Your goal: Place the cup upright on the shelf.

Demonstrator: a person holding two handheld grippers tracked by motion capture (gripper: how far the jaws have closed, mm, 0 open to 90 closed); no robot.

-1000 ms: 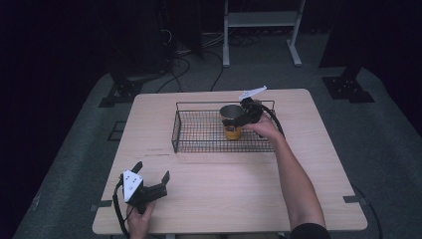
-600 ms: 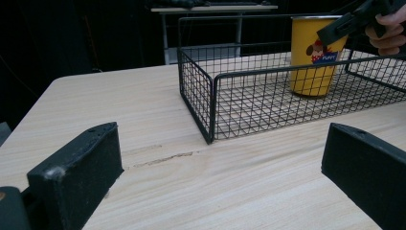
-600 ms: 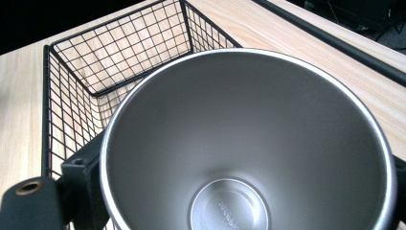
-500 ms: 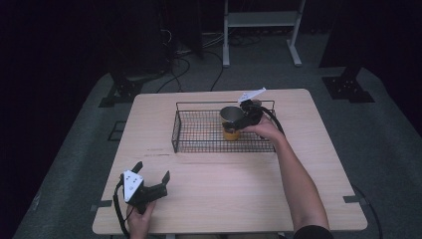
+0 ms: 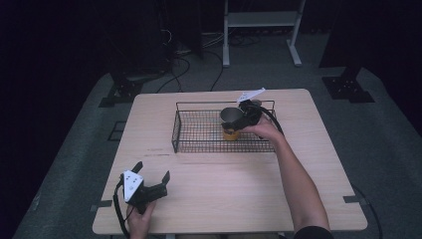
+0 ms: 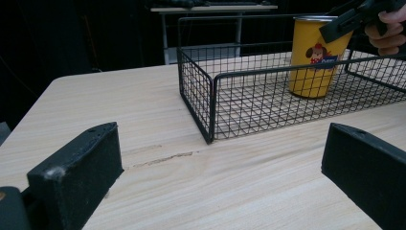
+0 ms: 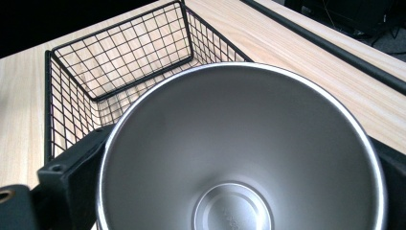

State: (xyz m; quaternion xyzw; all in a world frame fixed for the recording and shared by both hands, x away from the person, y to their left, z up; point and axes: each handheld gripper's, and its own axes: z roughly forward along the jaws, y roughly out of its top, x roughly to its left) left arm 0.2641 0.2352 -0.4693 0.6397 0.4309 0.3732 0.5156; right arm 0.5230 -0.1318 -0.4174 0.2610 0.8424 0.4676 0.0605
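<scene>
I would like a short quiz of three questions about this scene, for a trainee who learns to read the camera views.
1. True or false: the yellow cup stands inside the wire basket.
2. Which gripper is at the cup?
A. left gripper
B. right gripper
3. Fill in: the inside of the cup is bare ____ and holds nothing.

Key
1. True. The left gripper view shows its base on the basket floor, and it stands upright.
2. B. Its jaws sit on both sides of the rim, while the left gripper rests open near the front edge of the wooden table.
3. Metal.
</scene>
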